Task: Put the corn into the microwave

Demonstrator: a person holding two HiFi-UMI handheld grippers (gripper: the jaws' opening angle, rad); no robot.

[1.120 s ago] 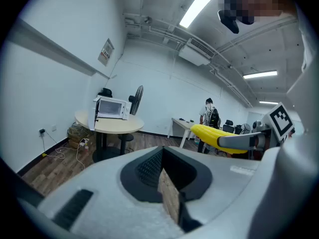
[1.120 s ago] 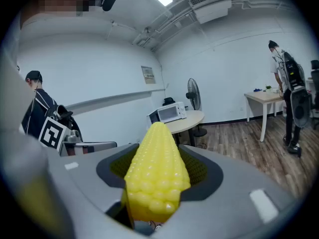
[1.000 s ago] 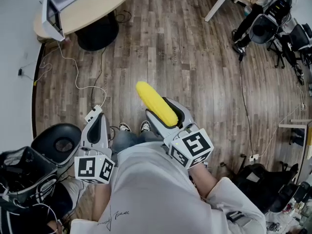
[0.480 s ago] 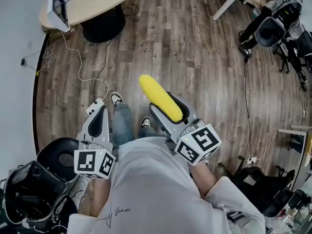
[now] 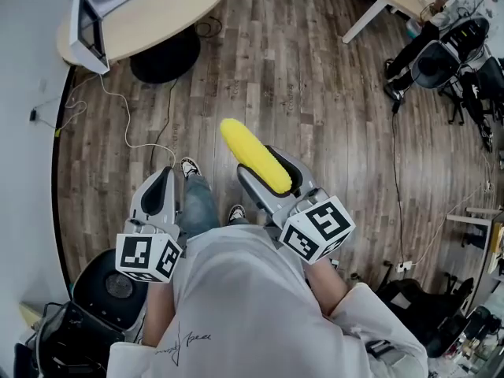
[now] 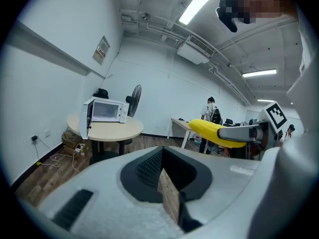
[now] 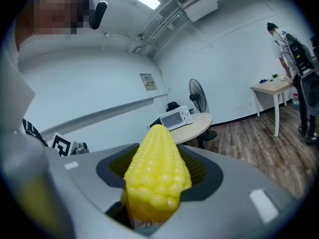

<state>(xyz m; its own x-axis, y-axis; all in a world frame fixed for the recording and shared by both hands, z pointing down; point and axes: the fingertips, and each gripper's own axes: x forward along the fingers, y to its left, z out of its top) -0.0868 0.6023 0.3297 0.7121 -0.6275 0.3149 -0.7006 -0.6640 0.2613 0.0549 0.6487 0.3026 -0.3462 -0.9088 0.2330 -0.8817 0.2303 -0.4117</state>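
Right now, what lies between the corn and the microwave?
In the head view, only floor and the table stand between corn and microwave.

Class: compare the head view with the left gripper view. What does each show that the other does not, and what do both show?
Only the head view: the person's shoes and the marker cube on the left tool. Only the left gripper view: the ceiling lights, a standing fan and a wall notice. Both: the corn held in the right tool, and the microwave on the round table.
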